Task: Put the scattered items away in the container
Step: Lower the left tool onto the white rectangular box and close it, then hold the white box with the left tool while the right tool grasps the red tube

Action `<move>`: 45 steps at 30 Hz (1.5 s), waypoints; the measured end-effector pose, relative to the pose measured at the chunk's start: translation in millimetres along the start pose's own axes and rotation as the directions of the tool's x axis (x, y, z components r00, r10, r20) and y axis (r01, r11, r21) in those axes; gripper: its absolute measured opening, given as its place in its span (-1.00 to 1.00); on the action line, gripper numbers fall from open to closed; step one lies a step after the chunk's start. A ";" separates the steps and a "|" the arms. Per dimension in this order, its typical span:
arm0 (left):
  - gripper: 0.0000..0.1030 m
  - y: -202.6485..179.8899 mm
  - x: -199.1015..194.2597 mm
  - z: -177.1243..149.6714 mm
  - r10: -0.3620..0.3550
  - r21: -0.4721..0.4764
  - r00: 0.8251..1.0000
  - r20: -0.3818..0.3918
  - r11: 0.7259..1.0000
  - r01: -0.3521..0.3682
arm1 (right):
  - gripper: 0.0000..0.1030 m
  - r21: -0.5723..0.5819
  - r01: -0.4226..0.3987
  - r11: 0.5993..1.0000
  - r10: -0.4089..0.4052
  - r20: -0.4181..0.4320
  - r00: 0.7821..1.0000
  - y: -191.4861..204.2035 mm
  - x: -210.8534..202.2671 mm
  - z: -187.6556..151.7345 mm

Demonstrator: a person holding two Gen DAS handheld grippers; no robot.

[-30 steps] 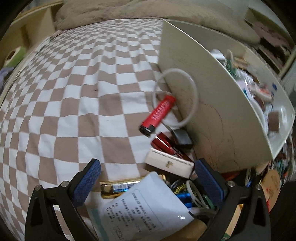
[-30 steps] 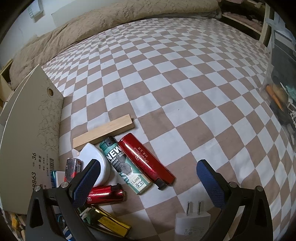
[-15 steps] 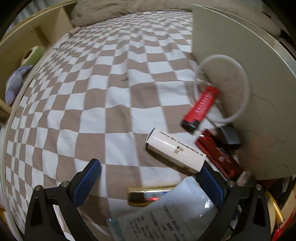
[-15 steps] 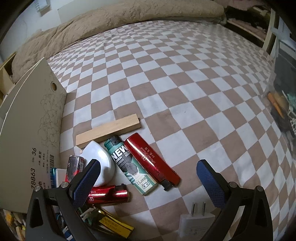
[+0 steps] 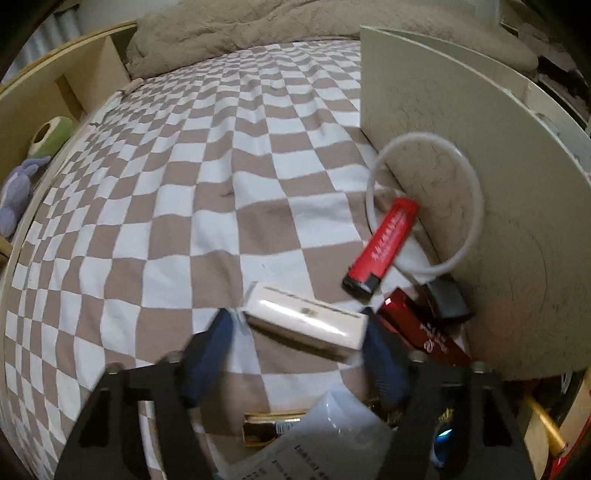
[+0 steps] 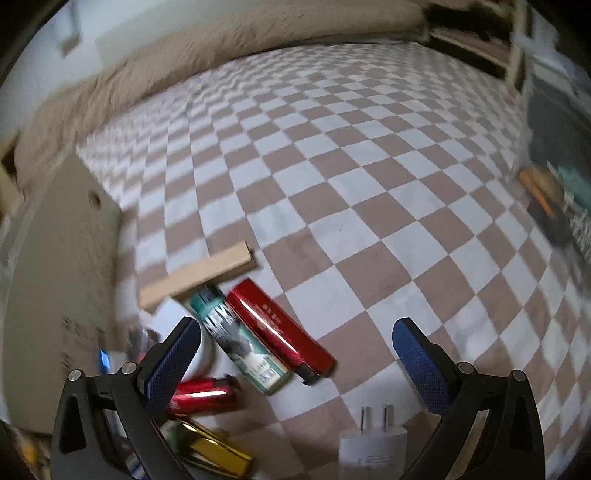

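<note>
White box (image 5: 306, 323), long, glossy and cream-edged, lies on the checked bedspread (image 5: 166, 206) between the left gripper (image 5: 299, 334)'s 2 narrowed blue pads, apparently at the grasp step; contact is blurred. Next, squeeze and lift toward the container (image 5: 480, 177) just beyond. The right gripper (image 6: 295, 345) hangs wide, empty.

Brown-and-white checkered bedspread (image 5: 192, 206), beige blanket (image 5: 258, 33) at its far end, wooden shelf (image 5: 48, 110) alongside.
</note>
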State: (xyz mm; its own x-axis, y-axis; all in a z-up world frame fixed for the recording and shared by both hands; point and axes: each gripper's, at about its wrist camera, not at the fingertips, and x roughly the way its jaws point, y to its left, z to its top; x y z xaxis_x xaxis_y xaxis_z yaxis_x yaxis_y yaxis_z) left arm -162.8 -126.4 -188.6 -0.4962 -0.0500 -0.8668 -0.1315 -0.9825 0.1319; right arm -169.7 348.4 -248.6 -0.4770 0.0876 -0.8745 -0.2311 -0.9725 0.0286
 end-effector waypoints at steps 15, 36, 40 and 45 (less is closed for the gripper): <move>0.13 44.6 -0.9 1.5 0.066 -0.303 0.997 -0.036 0.950 -0.074 | 1.00 -0.174 0.281 0.944 -0.286 -0.006 0.958 -19.1 -1.9 -14.0; 0.68 39.9 7.0 -0.1 0.156 -0.297 0.986 -0.060 0.940 -0.167 | 1.00 0.086 0.145 0.986 -0.144 -0.021 0.989 -55.4 27.1 7.4; 0.73 46.5 9.1 0.1 0.142 -0.313 0.988 -0.053 0.937 -0.152 | 1.00 0.052 0.086 0.995 -0.086 0.000 0.996 -46.3 16.7 4.0; 0.73 50.4 11.5 1.0 0.144 -0.301 0.989 -0.023 0.942 -0.145 | 1.00 -0.029 0.014 0.999 -0.013 0.026 1.000 -18.4 12.8 6.2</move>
State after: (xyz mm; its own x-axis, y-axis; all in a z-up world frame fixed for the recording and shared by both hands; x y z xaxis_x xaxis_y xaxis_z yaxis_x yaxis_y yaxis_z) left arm -175.9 -176.3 -191.4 -0.4899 -0.1954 -0.8496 0.2065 -0.9728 0.1047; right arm -176.9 368.8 -257.3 -0.4959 0.1057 -0.8619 -0.2128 -0.9771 0.0026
